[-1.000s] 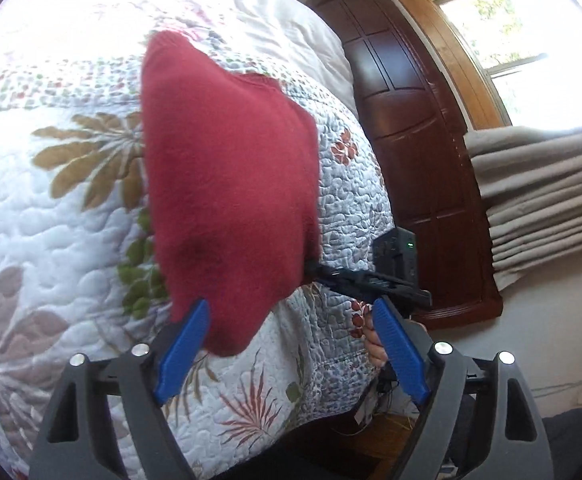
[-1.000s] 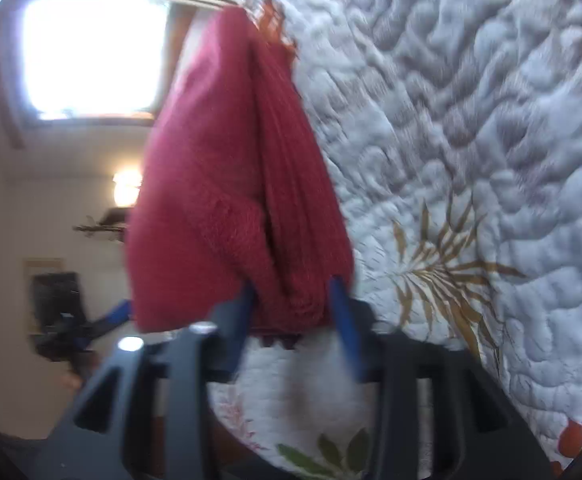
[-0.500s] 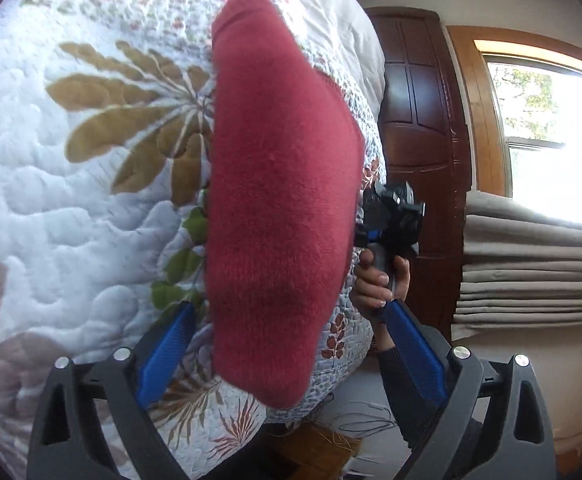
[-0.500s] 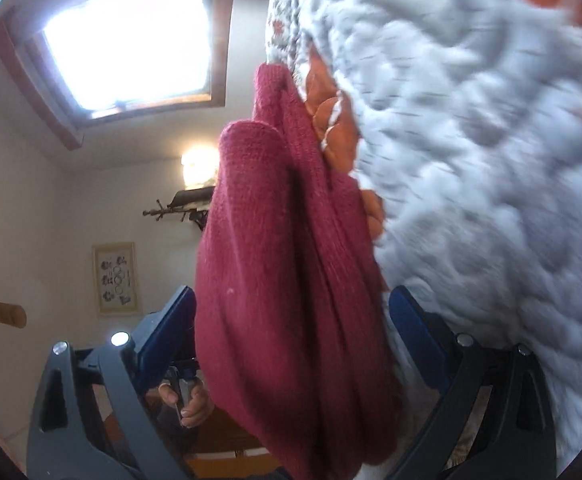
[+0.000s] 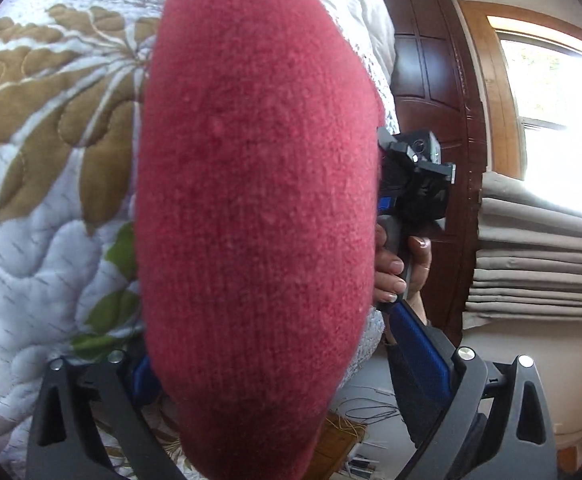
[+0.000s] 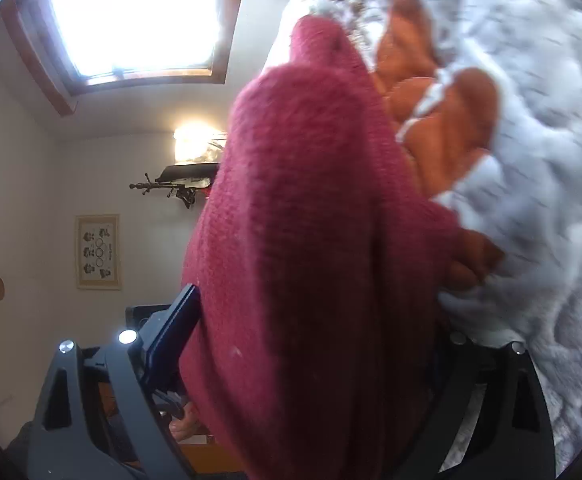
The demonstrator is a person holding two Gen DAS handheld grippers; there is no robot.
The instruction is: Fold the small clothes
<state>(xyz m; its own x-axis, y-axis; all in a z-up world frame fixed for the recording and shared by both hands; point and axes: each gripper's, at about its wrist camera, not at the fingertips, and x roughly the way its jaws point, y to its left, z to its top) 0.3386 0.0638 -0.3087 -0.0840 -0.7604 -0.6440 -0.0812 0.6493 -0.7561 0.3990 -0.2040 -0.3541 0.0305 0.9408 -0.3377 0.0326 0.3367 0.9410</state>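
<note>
A red knitted garment (image 5: 251, 208), folded over with its layers showing (image 6: 311, 280), lies on a white quilt with a leaf pattern (image 5: 31, 220). My left gripper (image 5: 279, 364) is open, its blue fingers (image 5: 419, 352) set wide on either side of the garment's near end. My right gripper (image 6: 307, 344) is open too and straddles the other end; its left finger (image 6: 171, 332) shows, while the cloth hides the right one. In the left wrist view the right gripper's body (image 5: 411, 184) shows past the garment, with a hand (image 5: 395, 272) on its handle.
The quilt's edge (image 5: 371, 332) drops off just beyond the garment. Past it stand a dark wooden door (image 5: 431, 80), a bright window (image 5: 551, 112) and stacked beige fabric (image 5: 539, 264). A framed picture (image 6: 99, 252) and a wall lamp (image 6: 195, 144) are on the far wall.
The right gripper has opened and let go of the red garment. Both grippers have moved in closer, so the garment now fills most of each view.
</note>
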